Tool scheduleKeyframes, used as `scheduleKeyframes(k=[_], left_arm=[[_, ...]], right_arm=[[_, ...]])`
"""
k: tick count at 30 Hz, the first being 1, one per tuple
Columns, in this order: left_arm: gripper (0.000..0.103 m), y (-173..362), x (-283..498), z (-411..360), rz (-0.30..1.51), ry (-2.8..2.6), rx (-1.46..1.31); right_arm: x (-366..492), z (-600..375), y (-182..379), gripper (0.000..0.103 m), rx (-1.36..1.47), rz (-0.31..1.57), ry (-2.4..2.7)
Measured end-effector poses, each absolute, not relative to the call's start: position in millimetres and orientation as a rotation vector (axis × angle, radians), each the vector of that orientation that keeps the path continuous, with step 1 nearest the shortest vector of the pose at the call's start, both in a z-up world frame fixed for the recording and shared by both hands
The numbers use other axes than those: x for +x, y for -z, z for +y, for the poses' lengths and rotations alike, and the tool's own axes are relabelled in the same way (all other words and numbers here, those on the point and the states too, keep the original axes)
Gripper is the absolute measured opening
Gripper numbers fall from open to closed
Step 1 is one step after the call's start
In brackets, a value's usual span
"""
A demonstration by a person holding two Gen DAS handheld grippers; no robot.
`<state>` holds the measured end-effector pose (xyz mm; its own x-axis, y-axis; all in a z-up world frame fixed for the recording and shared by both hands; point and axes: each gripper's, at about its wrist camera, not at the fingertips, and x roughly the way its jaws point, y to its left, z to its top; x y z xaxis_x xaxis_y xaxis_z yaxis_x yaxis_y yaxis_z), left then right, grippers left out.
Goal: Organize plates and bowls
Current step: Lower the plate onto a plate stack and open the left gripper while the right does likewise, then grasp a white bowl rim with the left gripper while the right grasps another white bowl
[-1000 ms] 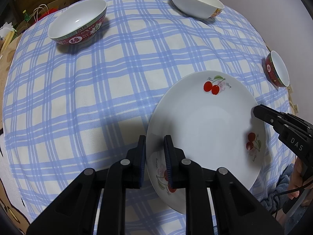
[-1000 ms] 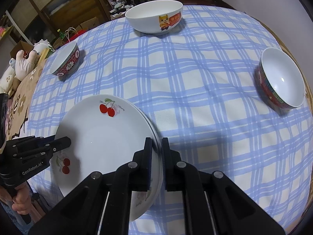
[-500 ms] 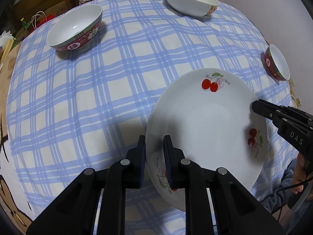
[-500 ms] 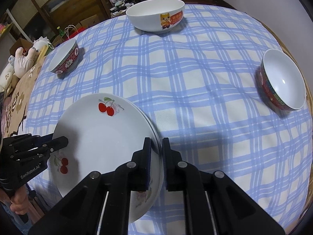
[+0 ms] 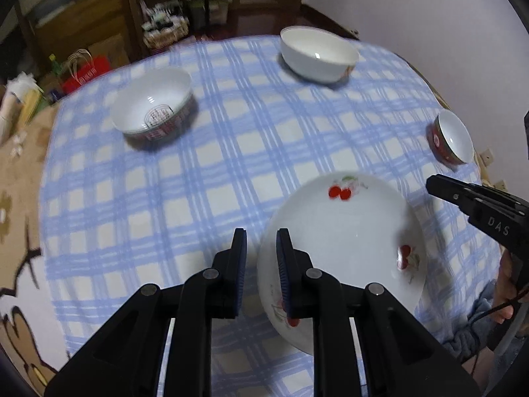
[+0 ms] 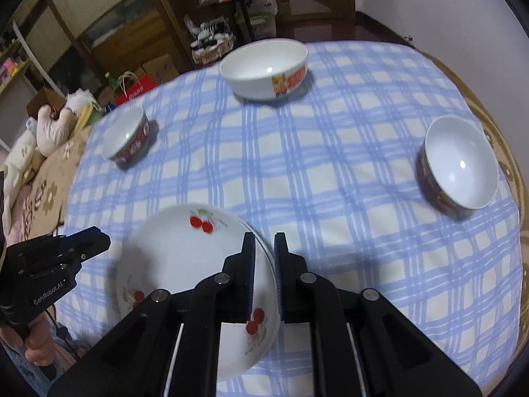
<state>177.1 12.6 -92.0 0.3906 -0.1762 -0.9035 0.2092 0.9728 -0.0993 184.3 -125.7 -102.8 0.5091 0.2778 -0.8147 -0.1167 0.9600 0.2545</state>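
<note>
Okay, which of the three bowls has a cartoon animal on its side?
The big white bowl at the far edge of the table; the other two bowls have red patterned outsides.

white plate (image 5: 347,241) with red cherries, blue-and-white checked tablecloth (image 5: 198,172), red-patterned bowl (image 6: 127,144), black grippers with blue pads

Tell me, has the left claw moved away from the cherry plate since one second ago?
Yes. The left claw has lifted off the cherry plate, which lies on the checked tablecloth with its rim clear of the claw.
</note>
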Motion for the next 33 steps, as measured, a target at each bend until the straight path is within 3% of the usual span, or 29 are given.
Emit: scheduleKeyframes(k=[5, 6, 8, 10, 12, 15, 19, 33], left_arm=[[0.034, 61.8, 180.7, 15.9, 1.085, 0.243, 0.06], [0.043, 53.3, 181.1, 14.7, 1.065, 0.244, 0.067], [0.056, 40.5, 183.9, 14.1, 1.037, 0.233, 0.068], [0.071, 30.2, 192.2, 12.5, 1.024, 0.189, 0.076], [0.084, 21.0, 204.9, 9.5, 1.024, 0.155, 0.088], [0.087, 9.6, 220.8, 5.3, 1.004, 0.146, 0.103], [0.088, -0.1, 241.8, 5.2, 0.977, 0.129, 0.056], [0.088, -15.3, 317.3, -15.9, 0.909, 0.196, 0.064]], right_arm=[[180.3, -131.4, 77.1, 0.012, 0.169, 0.952, -0.232], [179.1, -132.5, 71.3, 0.012, 0.168, 0.944, -0.234], [180.5, -134.3, 62.0, 0.021, 0.159, 0.937, -0.234], [182.4, -136.0, 52.5, 0.044, 0.136, 0.918, -0.224], [184.4, -139.8, 45.1, 0.056, 0.113, 0.893, -0.202], [194.3, -148.0, 39.2, 0.062, 0.097, 0.88, -0.181], [211.2, -164.4, 33.2, 0.089, 0.146, 0.85, -0.167], [281.6, -191.1, 17.0, 0.093, 0.151, 0.731, -0.092]])
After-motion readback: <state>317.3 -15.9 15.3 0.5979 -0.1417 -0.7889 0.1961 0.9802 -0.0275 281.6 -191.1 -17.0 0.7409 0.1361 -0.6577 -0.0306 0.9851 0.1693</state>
